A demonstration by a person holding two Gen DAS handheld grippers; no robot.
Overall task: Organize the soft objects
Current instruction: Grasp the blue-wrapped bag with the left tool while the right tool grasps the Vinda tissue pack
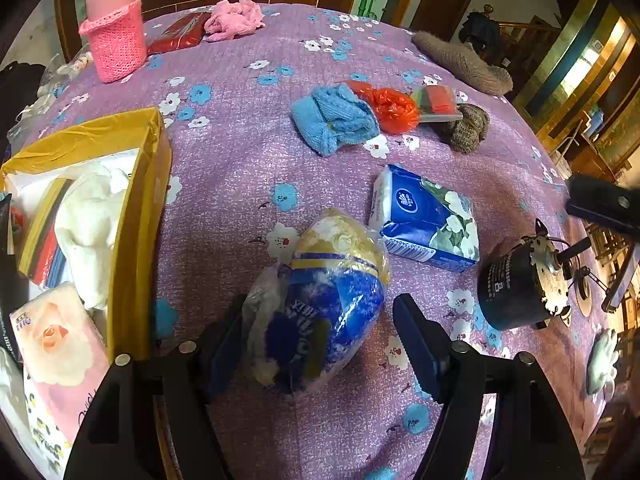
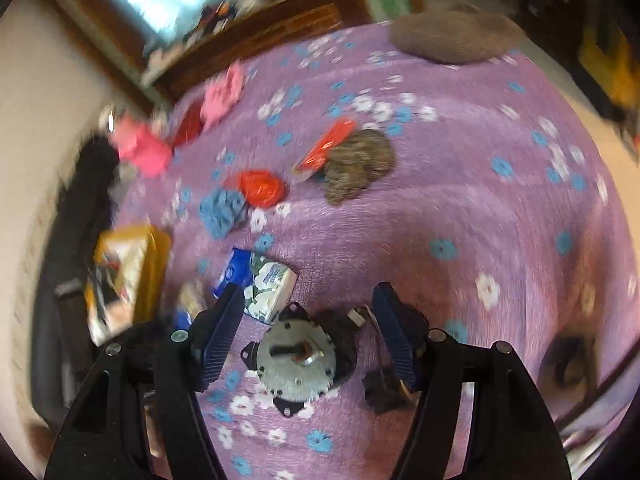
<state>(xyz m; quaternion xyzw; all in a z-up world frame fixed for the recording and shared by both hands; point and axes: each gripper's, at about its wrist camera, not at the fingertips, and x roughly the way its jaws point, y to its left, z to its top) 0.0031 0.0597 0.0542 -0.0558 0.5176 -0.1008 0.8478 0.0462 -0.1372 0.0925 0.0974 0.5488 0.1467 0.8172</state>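
A clear plastic bag of blue and yellow soft stuff (image 1: pixel 332 292) lies on the purple flowered cloth between the fingers of my left gripper (image 1: pixel 320 300). The left pad (image 1: pixel 226 344) is against the bag; the right pad (image 1: pixel 416 344) stands a little apart from it, so the gripper is open. Just left of it is the yellow box (image 1: pixel 138 216) holding a white cloth (image 1: pixel 92 220) and a pink tissue pack (image 1: pixel 60 356). My right gripper (image 2: pixel 309 291) is open around a black motor with a silver face (image 2: pixel 298 364), which stands on the cloth, untouched.
On the cloth lie a blue tissue pack (image 1: pixel 424 220), a blue knit (image 1: pixel 336 120), an orange plastic bag (image 1: pixel 388 108), a brown knit (image 1: pixel 466 128), a beige knitted piece (image 1: pixel 460 62), pink fluff (image 1: pixel 236 20) and a bottle in a pink knitted sleeve (image 1: pixel 116 36).
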